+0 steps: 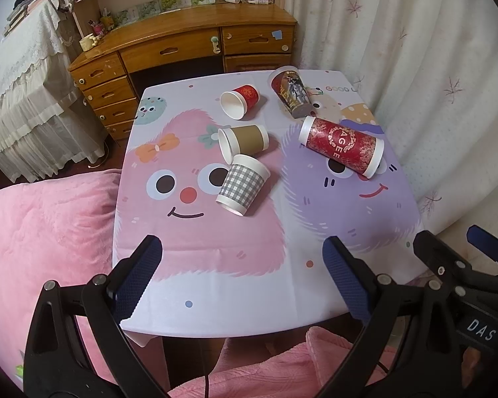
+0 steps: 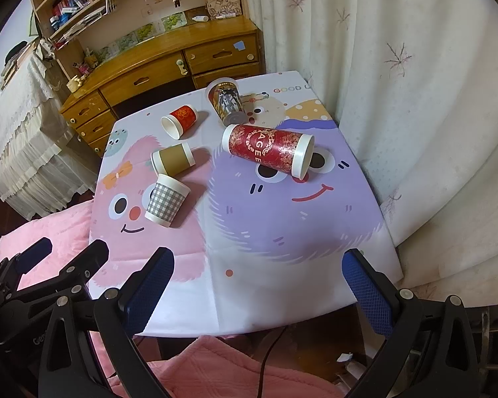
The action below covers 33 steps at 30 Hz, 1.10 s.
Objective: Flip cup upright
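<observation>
Several paper cups lie on their sides on the cartoon tablecloth: a grey checked cup, a brown cup, a small red cup, a tall red "AGEE" cup, and a dark printed cup. My left gripper is open and empty over the near table edge, short of the checked cup. My right gripper is open and empty over the near edge, short of the tall red cup.
A pink blanket lies left of and below the table. A white curtain hangs right of it. A wooden desk with drawers stands behind it. My right gripper's body shows at the left wrist view's right edge.
</observation>
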{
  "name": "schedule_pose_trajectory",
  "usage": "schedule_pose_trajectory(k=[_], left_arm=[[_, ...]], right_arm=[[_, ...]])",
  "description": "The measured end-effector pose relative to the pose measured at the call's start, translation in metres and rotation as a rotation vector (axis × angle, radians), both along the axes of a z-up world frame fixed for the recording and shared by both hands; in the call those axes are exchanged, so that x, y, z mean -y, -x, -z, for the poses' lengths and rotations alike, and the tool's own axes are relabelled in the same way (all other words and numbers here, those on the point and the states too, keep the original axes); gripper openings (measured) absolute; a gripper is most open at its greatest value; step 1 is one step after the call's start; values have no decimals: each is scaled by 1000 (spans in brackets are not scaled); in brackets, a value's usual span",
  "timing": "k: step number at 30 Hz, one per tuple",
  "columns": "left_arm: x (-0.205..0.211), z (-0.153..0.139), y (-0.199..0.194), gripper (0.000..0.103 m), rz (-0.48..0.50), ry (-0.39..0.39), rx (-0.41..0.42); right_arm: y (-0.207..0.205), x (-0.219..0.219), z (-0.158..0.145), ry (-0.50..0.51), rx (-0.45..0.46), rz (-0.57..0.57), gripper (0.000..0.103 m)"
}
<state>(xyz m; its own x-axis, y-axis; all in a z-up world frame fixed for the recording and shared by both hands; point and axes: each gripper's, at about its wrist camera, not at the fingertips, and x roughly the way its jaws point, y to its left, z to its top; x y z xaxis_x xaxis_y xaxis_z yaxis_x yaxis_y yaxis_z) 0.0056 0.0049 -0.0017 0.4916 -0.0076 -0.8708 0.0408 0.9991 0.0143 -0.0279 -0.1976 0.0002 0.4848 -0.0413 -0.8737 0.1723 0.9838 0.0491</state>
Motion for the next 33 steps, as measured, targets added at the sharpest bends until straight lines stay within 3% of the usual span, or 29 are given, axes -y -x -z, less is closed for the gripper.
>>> schedule_pose_trajectory(k=[11,21,33], left_arm=[[-1,5,-7,97,1,0,-33],[-17,15,-26,97,6,47,-79],[-35,27,-37,96,142,35,-37]], right_arm=[[-7,0,5,0,-1,-10,103],[-20,-21,4,17,16,-45,103],[-17,-38,22,7,29,31,103]])
